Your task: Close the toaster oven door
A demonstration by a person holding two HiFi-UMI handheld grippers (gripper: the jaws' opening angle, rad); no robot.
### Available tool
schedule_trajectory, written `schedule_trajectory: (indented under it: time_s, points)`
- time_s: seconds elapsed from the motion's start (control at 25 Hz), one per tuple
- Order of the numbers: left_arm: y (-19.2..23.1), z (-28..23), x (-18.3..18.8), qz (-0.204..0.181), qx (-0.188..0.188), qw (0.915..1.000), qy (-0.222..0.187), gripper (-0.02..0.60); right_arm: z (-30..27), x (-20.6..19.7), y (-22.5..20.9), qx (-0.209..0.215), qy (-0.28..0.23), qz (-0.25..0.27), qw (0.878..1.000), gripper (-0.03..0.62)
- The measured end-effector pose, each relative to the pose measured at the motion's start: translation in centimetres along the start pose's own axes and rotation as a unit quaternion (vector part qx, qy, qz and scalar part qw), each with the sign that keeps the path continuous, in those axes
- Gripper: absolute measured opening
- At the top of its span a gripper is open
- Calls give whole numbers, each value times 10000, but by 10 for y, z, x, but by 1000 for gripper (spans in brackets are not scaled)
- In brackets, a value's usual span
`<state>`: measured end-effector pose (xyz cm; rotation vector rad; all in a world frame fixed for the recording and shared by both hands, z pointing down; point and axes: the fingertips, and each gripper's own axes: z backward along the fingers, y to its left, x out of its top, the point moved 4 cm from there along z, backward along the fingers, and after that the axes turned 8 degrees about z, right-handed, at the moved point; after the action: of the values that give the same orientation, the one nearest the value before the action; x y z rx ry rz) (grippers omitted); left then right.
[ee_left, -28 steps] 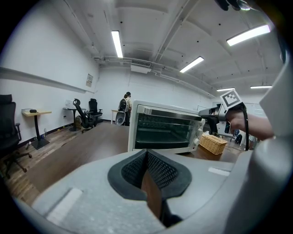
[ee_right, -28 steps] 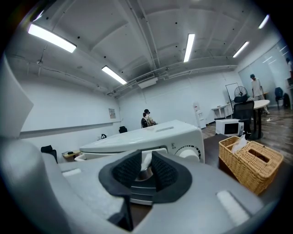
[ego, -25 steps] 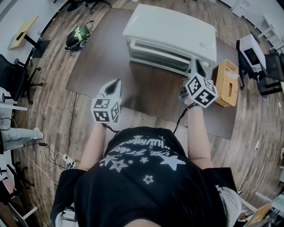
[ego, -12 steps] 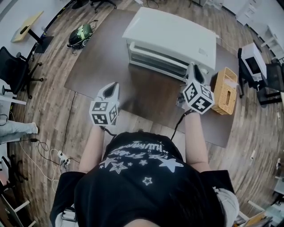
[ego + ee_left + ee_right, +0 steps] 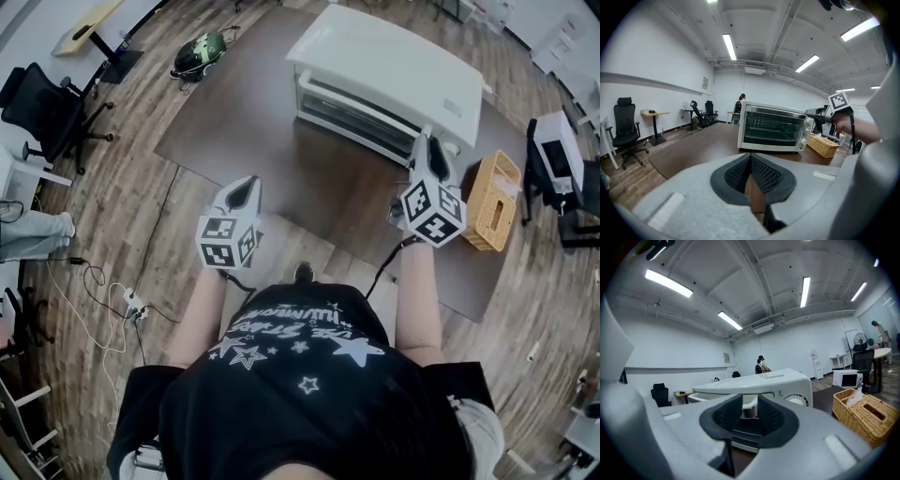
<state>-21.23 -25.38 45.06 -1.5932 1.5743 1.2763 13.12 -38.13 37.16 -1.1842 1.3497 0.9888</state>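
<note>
Status: the white toaster oven (image 5: 771, 129) stands on the far part of the dark brown table top (image 5: 328, 187), with a woven tan basket (image 5: 490, 202) just beside it on the right. In the left gripper view its glass door (image 5: 768, 132) stands upright against the oven front. No gap shows along its top edge, so I judge the closing stroke to be complete.

Right gripper (image 5: 750, 404): it is at the oven's near right corner, at the top of the door. Its jaws stand apart and are opening. A pale bar lies between them (most likely the door handle (image 5: 749, 409), though I see only a short piece of it). The pads do not press on it, so I read this as a release, not a grip.

Left gripper (image 5: 750, 157): it hangs over the near left part of the table, well apart from the oven. Its jaws are together with nothing between them. It takes no part in the task.

Remaining work, as I judge it:
1. Let the right jaws clear the bar fully.
2. Draw the right gripper back toward the near side without catching the door.
3. Confirm that the door stays seated.
</note>
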Motion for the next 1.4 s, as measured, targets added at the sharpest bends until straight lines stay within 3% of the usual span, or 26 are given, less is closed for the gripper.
schedule_trajectory:
  time_s: [0.28,0.52,0.8,1.08,1.4]
  points:
    - [-4,82,-42,261,556,9981,-76,11,39,-7,39,640,-31,93,9979,106]
    - [-34,166,-74,431,1019,9933,-338,11,88,-18,69,1265,40,151,9918,106]
    - [-79,277,-134,722,1536,9838,-578,11,188,-39,97,2025,302,430,9779,72]
    - [-129,339,-192,990,1594,9814,-412,11,279,-76,79,2327,881,619,9666,5]
    - [-169,353,-217,1101,1460,9827,-303,11,328,-93,63,2716,1220,931,9501,5]
